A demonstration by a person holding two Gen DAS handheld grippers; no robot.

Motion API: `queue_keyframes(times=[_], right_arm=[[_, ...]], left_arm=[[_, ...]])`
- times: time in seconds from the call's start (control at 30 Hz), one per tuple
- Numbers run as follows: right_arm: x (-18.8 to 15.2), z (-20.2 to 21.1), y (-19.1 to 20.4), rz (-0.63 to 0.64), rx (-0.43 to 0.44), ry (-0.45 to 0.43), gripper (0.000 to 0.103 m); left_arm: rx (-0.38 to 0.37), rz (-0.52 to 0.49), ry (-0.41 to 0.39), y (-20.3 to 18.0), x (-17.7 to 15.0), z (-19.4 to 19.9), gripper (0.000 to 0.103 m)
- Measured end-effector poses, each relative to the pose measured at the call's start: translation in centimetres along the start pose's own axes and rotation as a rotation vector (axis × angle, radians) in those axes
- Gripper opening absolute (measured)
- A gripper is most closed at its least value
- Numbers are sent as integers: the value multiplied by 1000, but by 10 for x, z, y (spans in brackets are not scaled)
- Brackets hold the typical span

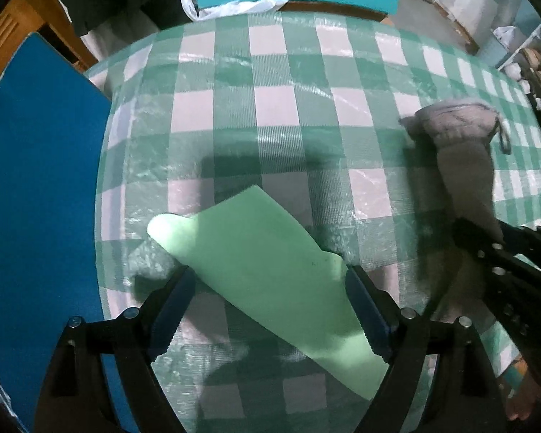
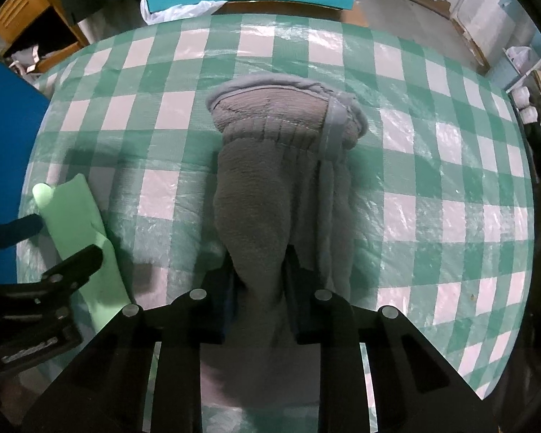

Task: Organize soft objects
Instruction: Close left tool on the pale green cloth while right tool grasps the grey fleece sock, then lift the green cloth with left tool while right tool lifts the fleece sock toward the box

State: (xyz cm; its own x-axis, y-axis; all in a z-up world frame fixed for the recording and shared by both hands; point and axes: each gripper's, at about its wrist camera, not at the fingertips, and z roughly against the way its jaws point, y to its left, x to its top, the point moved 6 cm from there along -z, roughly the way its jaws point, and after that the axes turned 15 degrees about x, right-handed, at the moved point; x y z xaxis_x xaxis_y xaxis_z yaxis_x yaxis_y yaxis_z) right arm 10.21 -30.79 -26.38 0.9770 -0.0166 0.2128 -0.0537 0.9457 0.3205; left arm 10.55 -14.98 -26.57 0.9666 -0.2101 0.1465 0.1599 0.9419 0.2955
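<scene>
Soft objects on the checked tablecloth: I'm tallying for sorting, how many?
2. Pale green foam sheet between the open left gripper; grey plush towel pinched by the right gripper. Others may lie unseen.

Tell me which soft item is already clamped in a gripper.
The grey towel, pinched in the shut right gripper. The green cloth only lies between the open left gripper fingers.

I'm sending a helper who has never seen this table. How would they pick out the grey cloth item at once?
Find the green-and-white checked tablecloth. Near its middle lies the grey towel, its near end pinched in the right claw. Unlike the flat, smooth pale green sheet to its left, it is fuzzy and bunched, with a stitched band at its far end.
</scene>
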Motion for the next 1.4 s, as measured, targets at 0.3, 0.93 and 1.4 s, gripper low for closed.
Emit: queue_keyframes(times=[0.3, 0.93, 1.4], right_arm=[[-6, 16, -3, 0, 10, -21, 20], [-9, 6, 2, 28, -33, -8, 21], [-5, 40, 13, 17, 28, -86, 15]], left_arm=[[54, -10, 1, -8, -1, -9, 87], [-35, -125, -84, -55, -8, 16, 10], [-64, -131, -178, -29, -19, 59, 9]])
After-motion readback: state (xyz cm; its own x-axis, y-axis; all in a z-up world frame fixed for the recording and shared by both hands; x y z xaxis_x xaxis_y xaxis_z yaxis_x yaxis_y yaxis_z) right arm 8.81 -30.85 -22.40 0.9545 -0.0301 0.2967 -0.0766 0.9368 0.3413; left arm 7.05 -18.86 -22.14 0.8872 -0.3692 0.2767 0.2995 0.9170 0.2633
